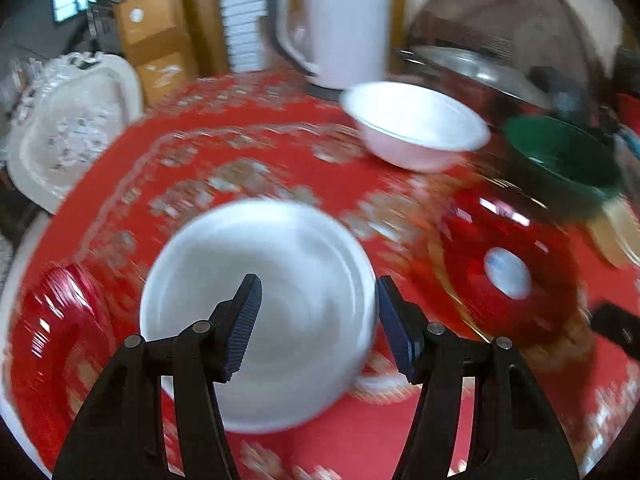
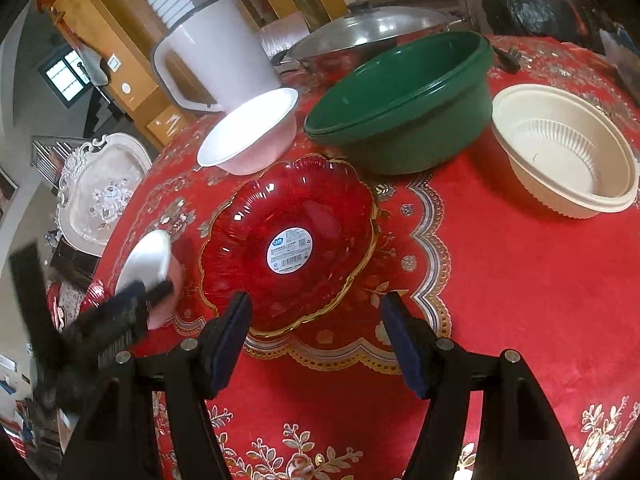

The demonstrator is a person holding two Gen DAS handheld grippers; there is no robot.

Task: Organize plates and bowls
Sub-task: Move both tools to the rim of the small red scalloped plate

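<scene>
Hovering tilted down, open left gripper (image 1: 318, 320) over white bowl (image 1: 260, 316)

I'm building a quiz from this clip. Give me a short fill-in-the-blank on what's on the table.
1. The red glass plate has a round ____ stuck at its centre.
2. The large bowl behind the red plate is ____ in colour.
3. The left gripper hovers over a ____ bowl.
4. The tablecloth is mainly ____.

Missing words: sticker; green; white; red
</scene>
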